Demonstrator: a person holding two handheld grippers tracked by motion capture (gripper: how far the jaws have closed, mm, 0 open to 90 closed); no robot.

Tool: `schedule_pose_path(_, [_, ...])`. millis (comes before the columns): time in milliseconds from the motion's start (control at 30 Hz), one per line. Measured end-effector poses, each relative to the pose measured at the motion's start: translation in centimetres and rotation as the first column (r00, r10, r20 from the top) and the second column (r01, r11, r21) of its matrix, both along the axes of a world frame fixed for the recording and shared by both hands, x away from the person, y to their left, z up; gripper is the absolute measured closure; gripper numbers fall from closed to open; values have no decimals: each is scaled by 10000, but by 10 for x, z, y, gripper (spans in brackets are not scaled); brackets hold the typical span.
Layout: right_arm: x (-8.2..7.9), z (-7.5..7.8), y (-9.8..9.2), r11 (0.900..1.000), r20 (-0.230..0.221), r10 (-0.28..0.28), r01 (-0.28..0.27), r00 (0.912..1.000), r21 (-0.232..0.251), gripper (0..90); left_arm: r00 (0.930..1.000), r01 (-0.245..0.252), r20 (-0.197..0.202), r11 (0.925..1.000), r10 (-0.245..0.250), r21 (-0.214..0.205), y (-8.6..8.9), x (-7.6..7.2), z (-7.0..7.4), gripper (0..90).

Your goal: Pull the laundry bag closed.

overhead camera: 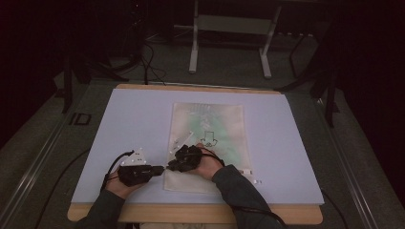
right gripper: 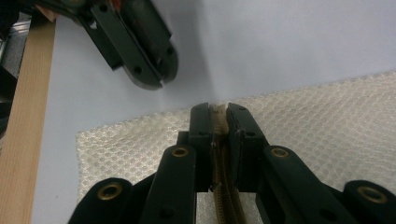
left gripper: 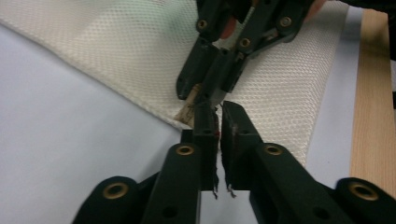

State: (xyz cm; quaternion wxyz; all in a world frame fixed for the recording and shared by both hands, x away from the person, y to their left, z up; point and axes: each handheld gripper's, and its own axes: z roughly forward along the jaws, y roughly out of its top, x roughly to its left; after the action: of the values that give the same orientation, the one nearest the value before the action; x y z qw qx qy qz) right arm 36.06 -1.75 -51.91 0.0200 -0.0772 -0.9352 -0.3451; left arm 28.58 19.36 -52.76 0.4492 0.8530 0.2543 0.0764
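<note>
Mesh bag flat on counter. Right gripper jaws pinch zipper end at near-left corner; left gripper jaws nearly together, seemingly pinching nothing. Likely zipper work barely begun.

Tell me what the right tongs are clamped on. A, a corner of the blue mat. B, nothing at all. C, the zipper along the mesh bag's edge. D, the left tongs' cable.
C: in the right gripper view the right tongs are closed on the tan zipper running along the edge of the white mesh bag.
</note>
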Motion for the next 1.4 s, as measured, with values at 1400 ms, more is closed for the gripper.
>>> schedule_pose_path(1400, [-3,-5,-11,9998,-1,-6,6,10000,179,820,9933,1122,135,9872,-1145,1136,-24,5,-14,896])
